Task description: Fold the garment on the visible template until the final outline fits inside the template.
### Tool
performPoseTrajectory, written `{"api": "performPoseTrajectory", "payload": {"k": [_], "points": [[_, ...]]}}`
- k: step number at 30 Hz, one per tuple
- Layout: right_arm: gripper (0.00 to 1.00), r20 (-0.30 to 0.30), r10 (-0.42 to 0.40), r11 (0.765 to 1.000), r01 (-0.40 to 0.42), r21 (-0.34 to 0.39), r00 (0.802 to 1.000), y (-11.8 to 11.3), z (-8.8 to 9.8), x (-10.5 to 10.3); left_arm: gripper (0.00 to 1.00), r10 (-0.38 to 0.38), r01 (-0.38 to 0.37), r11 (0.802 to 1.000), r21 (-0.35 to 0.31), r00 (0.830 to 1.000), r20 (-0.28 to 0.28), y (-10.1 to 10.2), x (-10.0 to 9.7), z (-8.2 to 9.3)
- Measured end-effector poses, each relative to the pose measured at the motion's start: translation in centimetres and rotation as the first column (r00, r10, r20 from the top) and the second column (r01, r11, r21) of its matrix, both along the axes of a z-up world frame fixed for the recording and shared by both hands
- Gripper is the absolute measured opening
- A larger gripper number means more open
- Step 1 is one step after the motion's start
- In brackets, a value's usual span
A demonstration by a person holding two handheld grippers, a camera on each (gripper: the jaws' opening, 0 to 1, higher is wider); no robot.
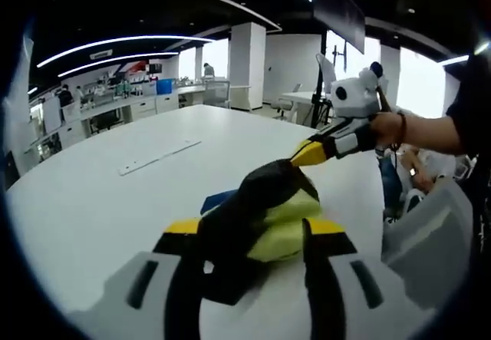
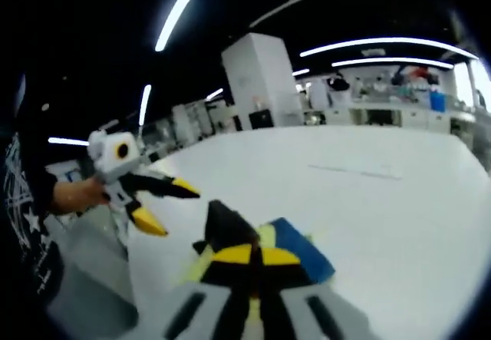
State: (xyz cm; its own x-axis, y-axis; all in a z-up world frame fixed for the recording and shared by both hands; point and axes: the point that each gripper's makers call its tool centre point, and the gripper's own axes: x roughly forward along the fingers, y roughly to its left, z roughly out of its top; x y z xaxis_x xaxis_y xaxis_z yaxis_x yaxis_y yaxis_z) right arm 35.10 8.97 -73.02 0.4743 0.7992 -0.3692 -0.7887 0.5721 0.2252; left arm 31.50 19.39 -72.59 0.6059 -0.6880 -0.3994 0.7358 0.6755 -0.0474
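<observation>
In the left gripper view, the left hand-held gripper (image 1: 253, 236) stands with its jaws spread wide, one on each side of a bunched garment (image 1: 265, 206) of black and yellow cloth; whether the jaws press the cloth cannot be told. The garment lies on the white counter (image 1: 100, 194) just ahead of this gripper, with a blue template (image 1: 217, 199) peeking out from under its far left edge.

Beyond the garment to the right, the right hand-held gripper (image 1: 298, 154) reaches in low, its yellow tips together at the top fold of the cloth. A person's hand (image 1: 387, 129) holds it, the forearm coming from the right.

In the right gripper view, the right hand-held gripper (image 2: 252, 257) has its jaws closed, pinching the garment (image 2: 226, 232) directly in front of it. The blue template (image 2: 303, 252) shows just right of the jaws. Off to the left, the left hand-held gripper (image 2: 173, 206) is held above the counter (image 2: 368, 217) with its jaws wide apart, a hand (image 2: 77, 194) gripping it.

Ahead of both grippers the counter stretches broad and bare to its curved far edge; a thin pale strip (image 1: 159, 156) lies well beyond the garment.
</observation>
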Motion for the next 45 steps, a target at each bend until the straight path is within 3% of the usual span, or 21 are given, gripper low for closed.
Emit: {"api": "performPoseTrajectory", "payload": {"k": [11, 17, 25, 34, 45], "points": [[0.0, 0.112, 0.08, 0.997, -0.079, -0.006, 0.991, 3.0, 4.6, 1.0, 0.49, 0.025, -0.024, 1.0, -0.005, 0.999, 0.028, 1.2, -0.7, 1.2], [0.0, 0.17, 0.137, 0.99, -0.127, -0.064, 0.976, 5.0, 5.9, 2.6, 0.5, 0.041, -0.041, 0.999, -0.003, 0.999, 0.031, 2.0, -1.3, 1.5], [0.0, 0.191, 0.202, 0.978, -0.187, -0.098, 0.96, 7.9, 6.6, 4.7, 0.5, 0.077, -0.077, 0.997, -0.001, 0.997, 0.027, 3.3, -1.3, 1.3], [0.0, 0.169, 0.223, 0.974, -0.212, -0.078, 0.96, 9.9, 6.2, 7.8, 0.5, 0.112, -0.112, 0.994, -0.006, 0.993, 0.021, 4.7, -0.8, 1.0], [0.0, 0.066, 0.195, 0.981, -0.195, -0.002, 0.979, 11.8, 3.4, 11.0, 0.49, 0.142, -0.142, 0.99, 0.004, 0.99, 0.002, 5.5, -0.3, 0.0]]}}
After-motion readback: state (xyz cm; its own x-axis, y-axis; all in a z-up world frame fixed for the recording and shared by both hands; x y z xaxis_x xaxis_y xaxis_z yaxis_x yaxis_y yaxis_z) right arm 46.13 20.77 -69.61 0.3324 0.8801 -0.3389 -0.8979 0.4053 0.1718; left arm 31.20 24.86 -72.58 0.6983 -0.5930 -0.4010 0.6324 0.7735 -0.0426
